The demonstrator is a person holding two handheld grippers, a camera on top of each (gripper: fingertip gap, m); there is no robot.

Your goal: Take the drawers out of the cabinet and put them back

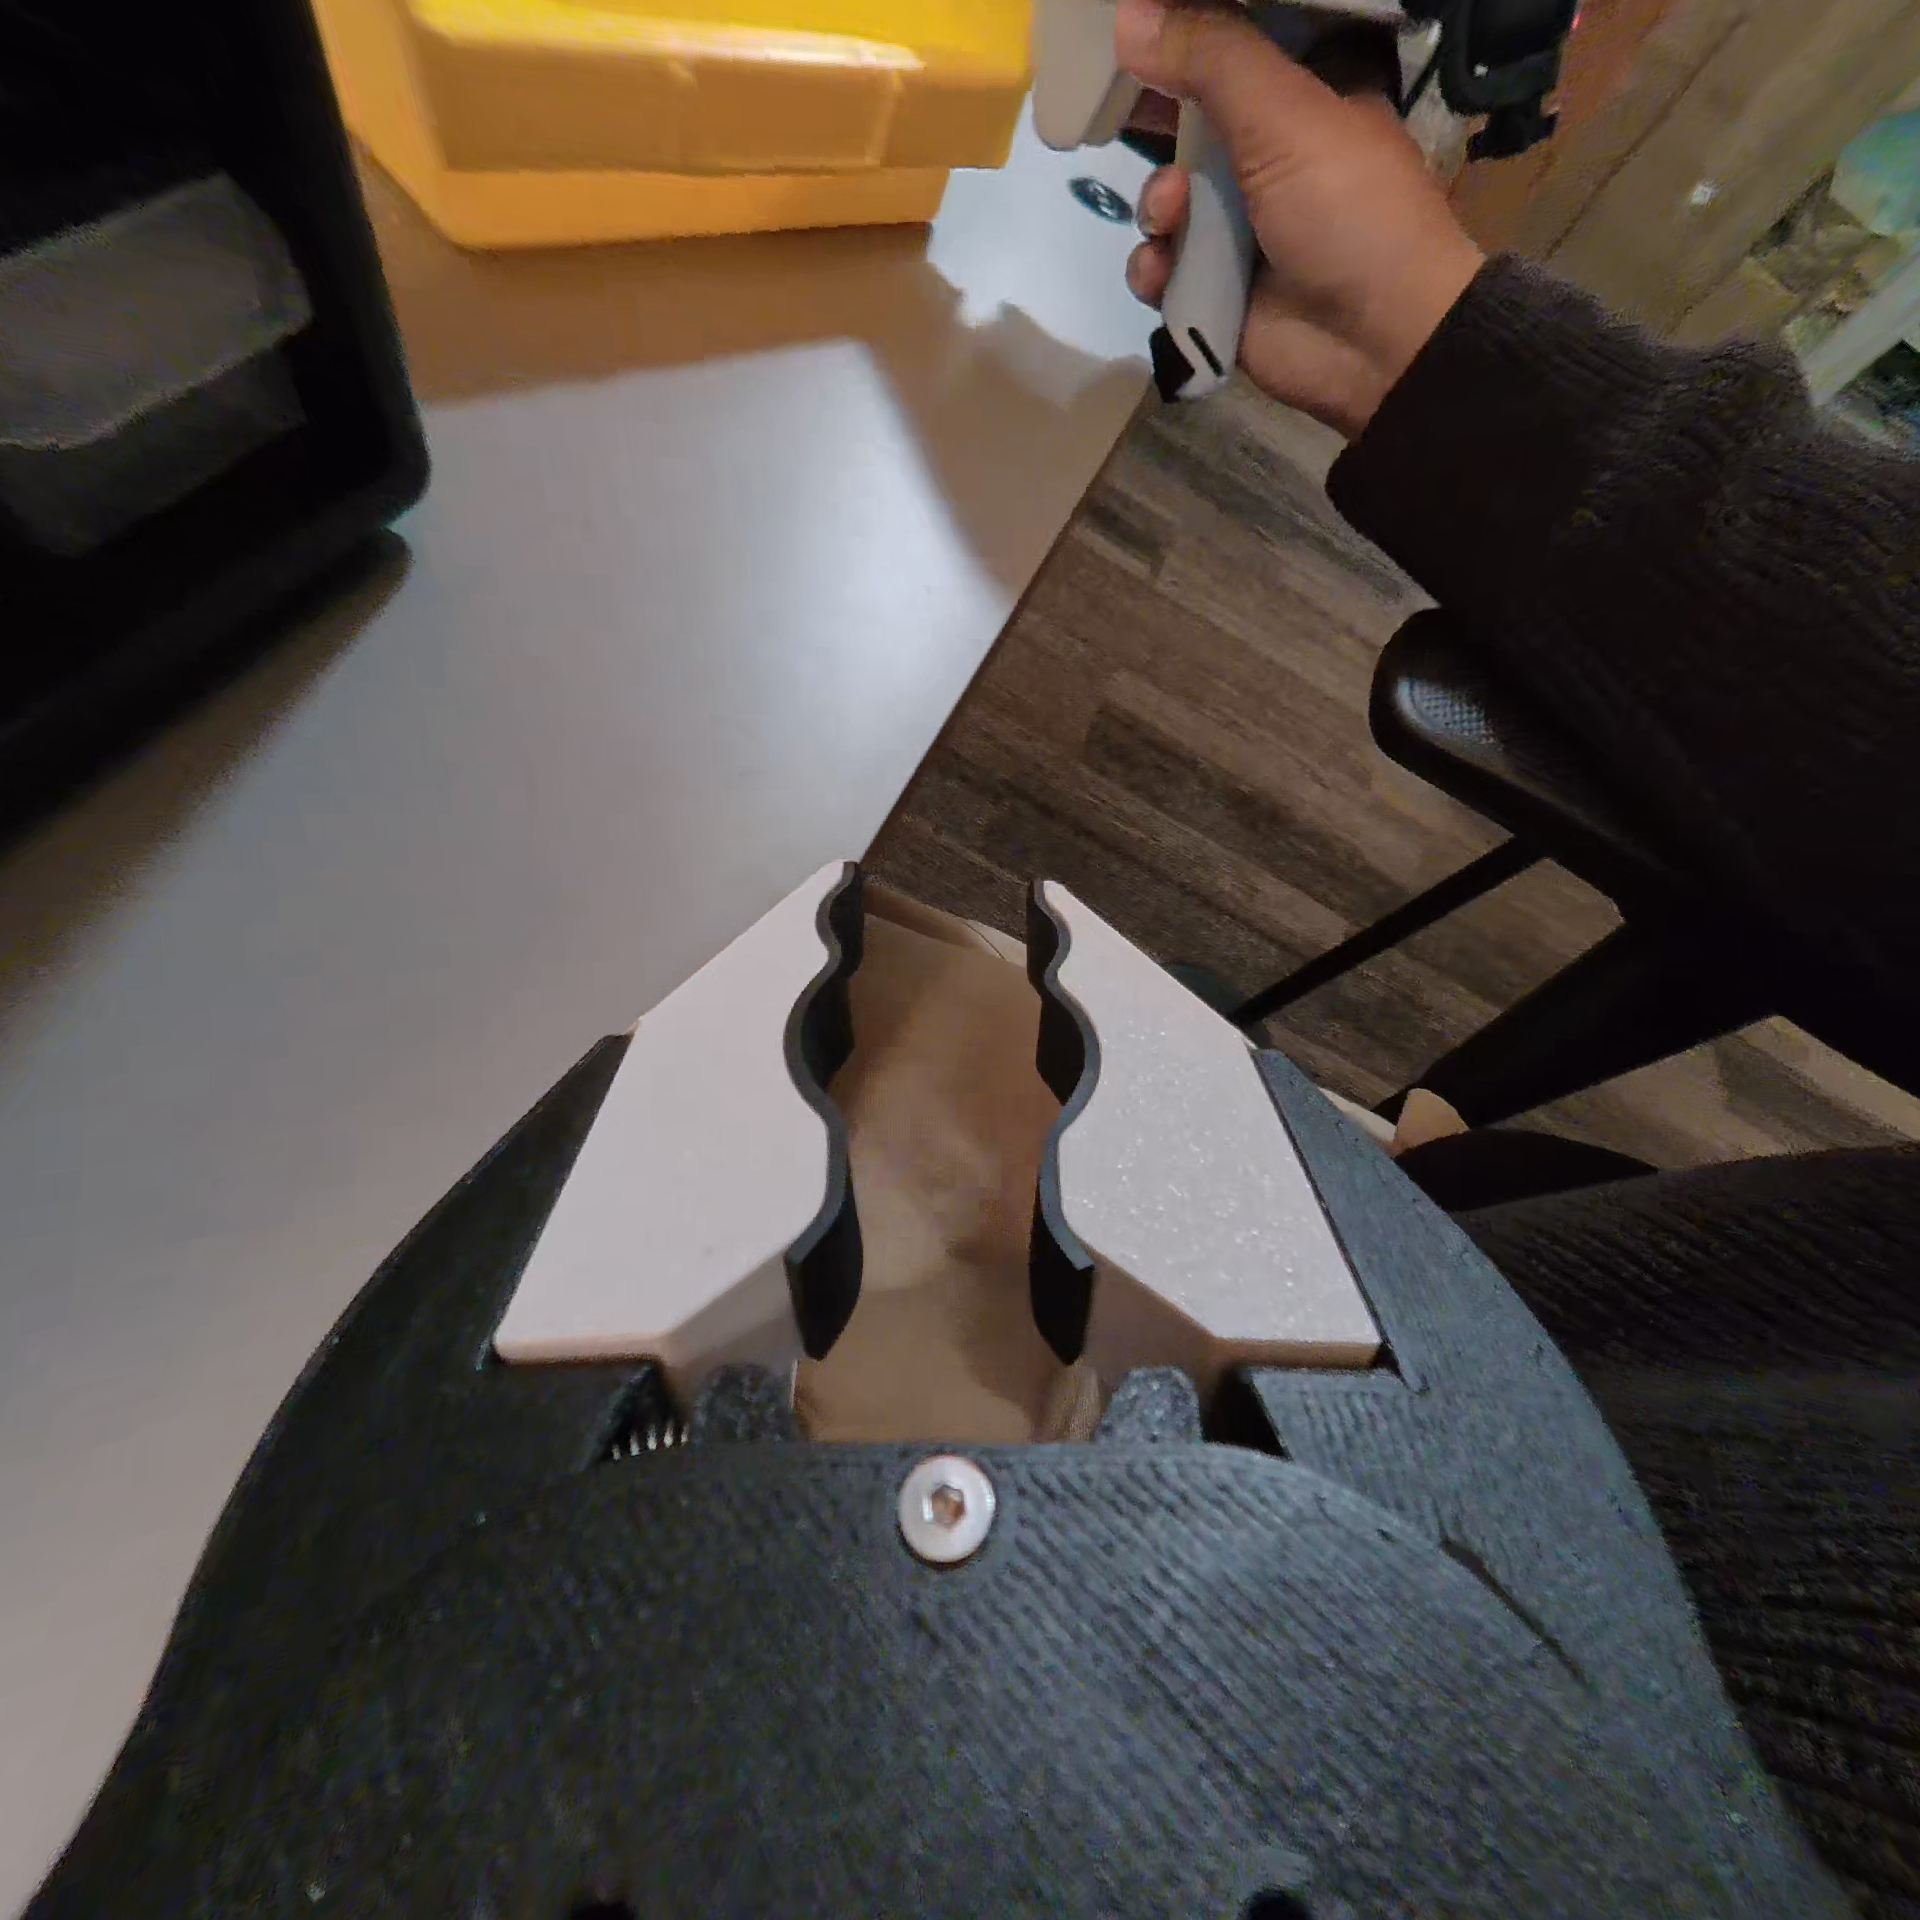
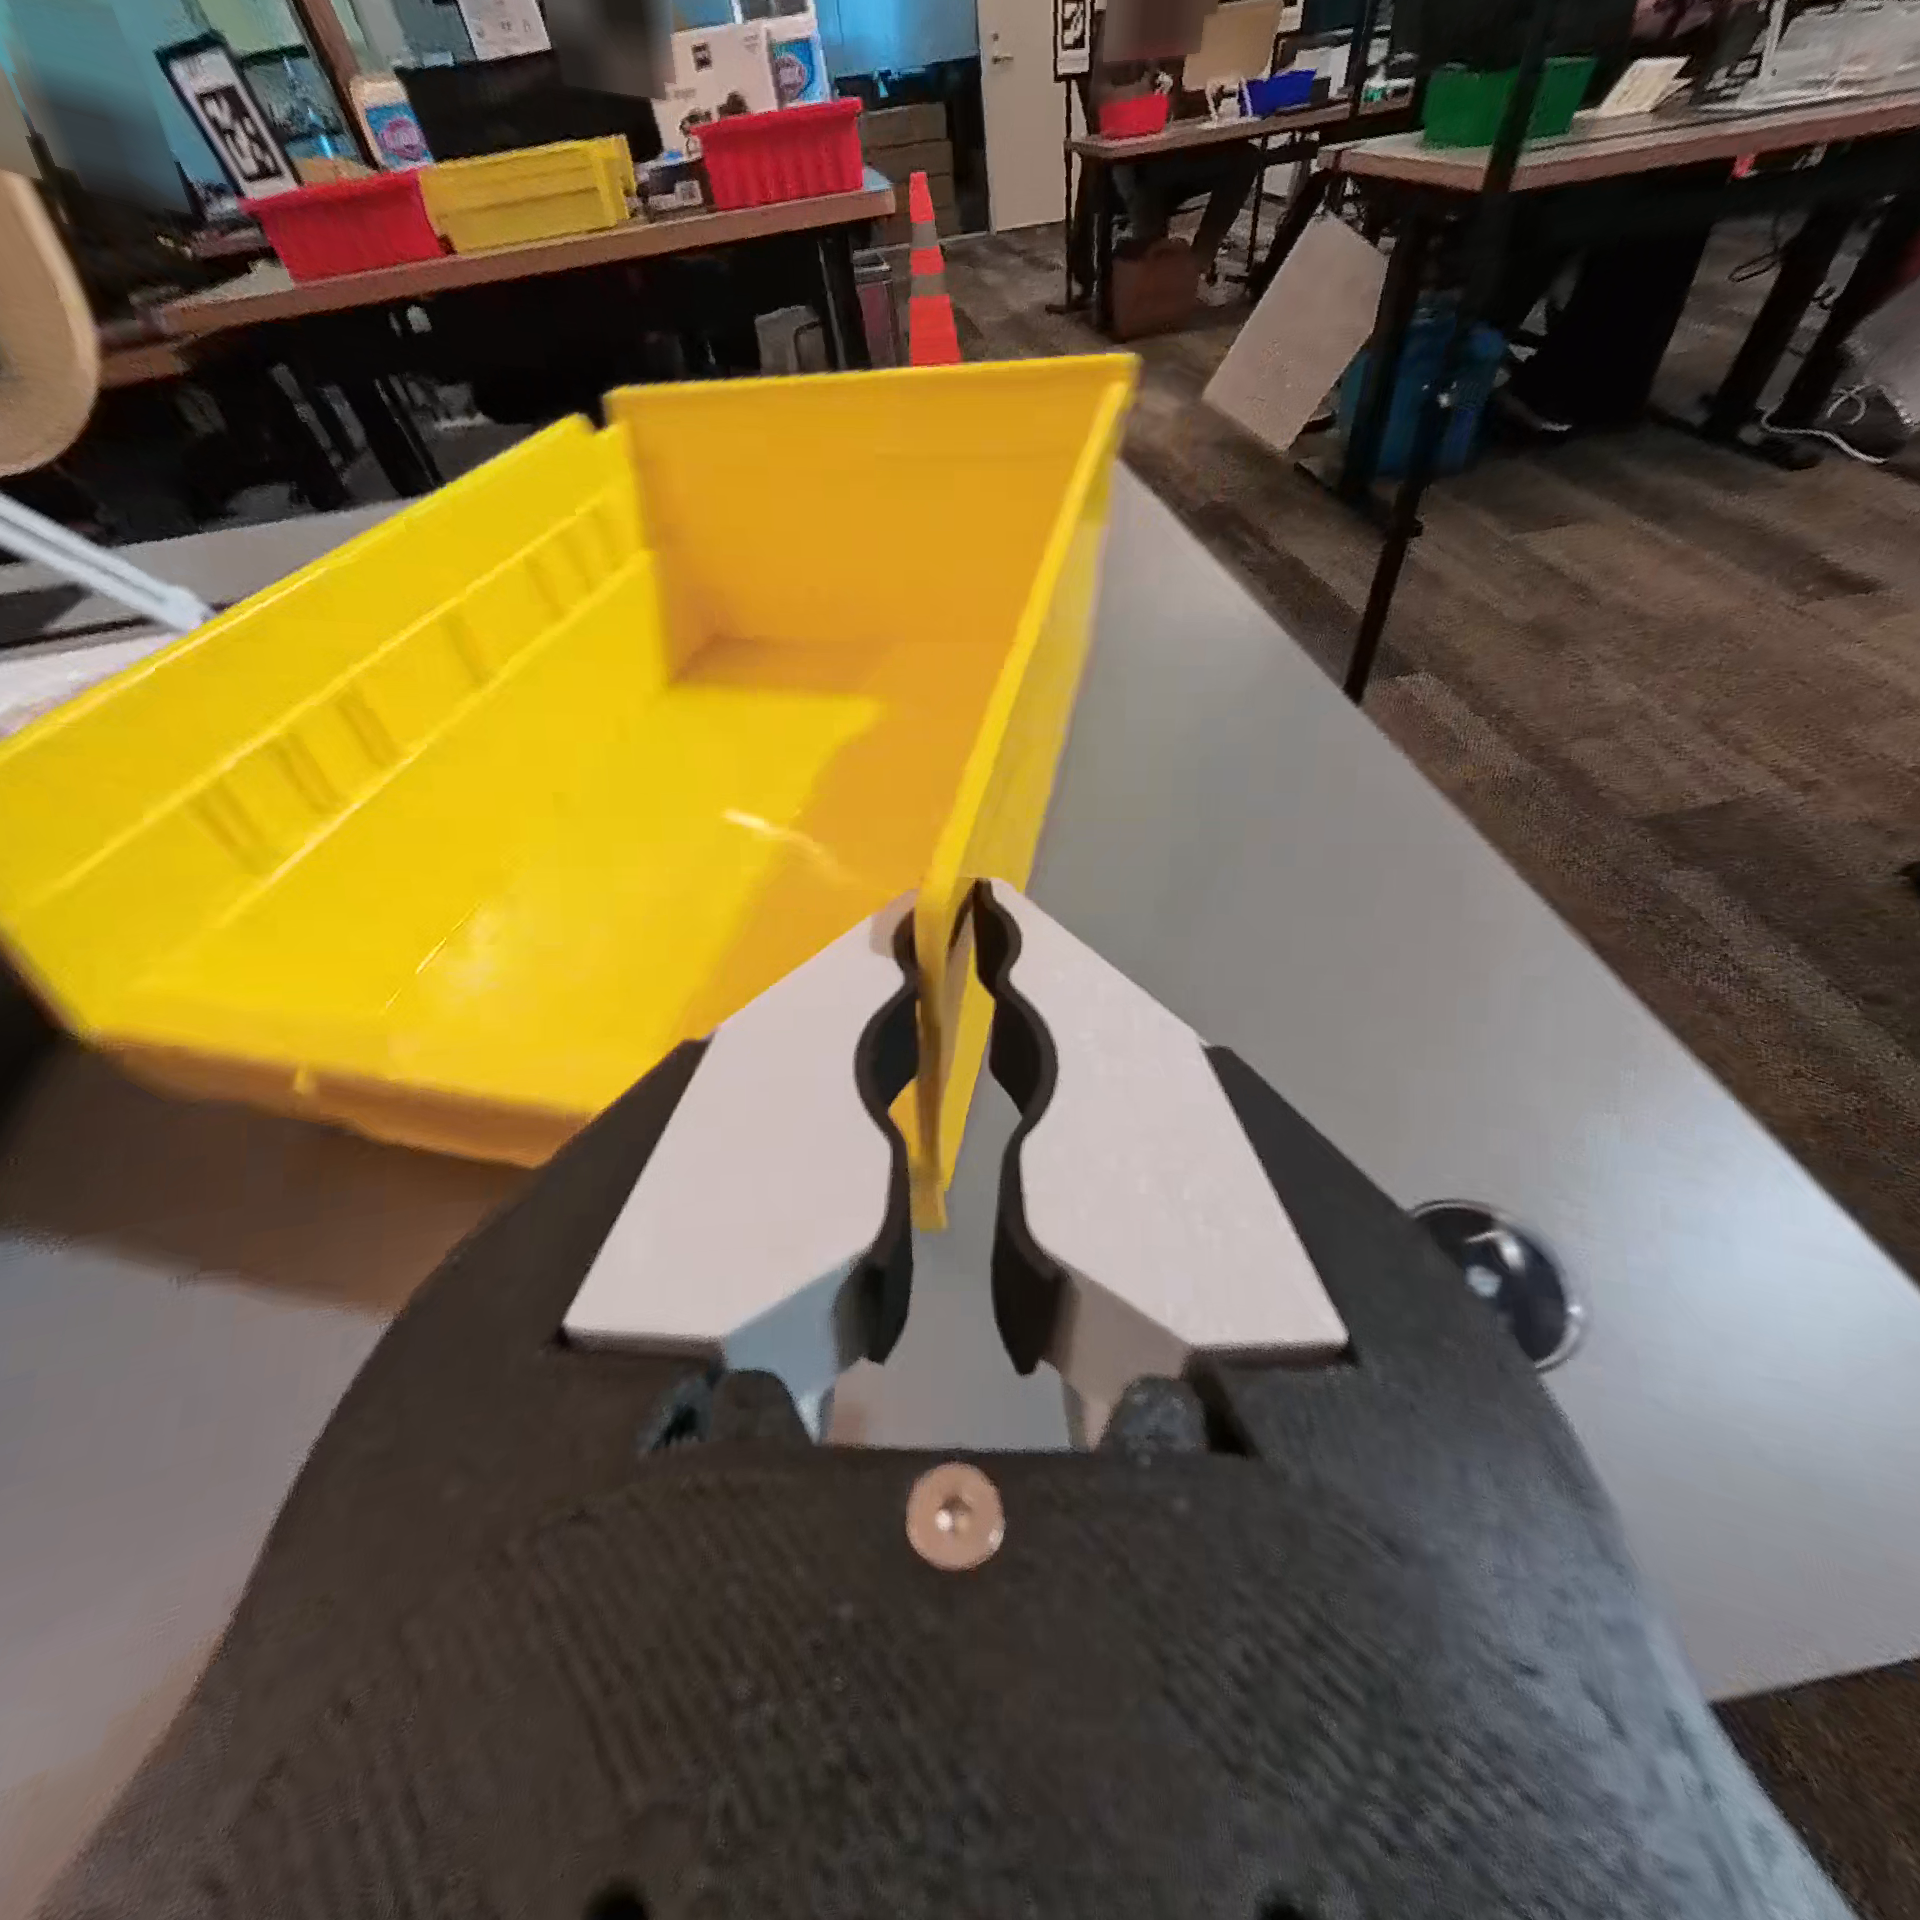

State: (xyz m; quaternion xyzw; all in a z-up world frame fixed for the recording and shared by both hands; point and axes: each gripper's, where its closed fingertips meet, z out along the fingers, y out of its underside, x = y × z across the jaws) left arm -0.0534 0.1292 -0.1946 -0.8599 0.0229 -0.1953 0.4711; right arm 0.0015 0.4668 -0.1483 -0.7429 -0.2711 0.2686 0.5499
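A yellow plastic drawer (image 2: 499, 831) rests on the grey table (image 2: 1351, 935). My right gripper (image 2: 945, 914) is shut on the drawer's right side wall (image 2: 1039, 644), near its front corner. The drawer also shows in the left wrist view (image 1: 675, 114) at the top, beside a hand (image 1: 1309, 229) holding the other gripper's handle. The black cabinet (image 1: 177, 343) stands at the left of the left wrist view, with a dark drawer inside it. My left gripper (image 1: 945, 914) is open and empty, low over the table's near edge.
The table edge (image 1: 1018, 634) runs diagonally, with wood floor and a black chair (image 1: 1538, 790) beyond it. A round metal grommet (image 2: 1507, 1288) sits in the table by my right gripper. Tables with red, yellow and green bins and an orange cone (image 2: 930, 281) stand far behind.
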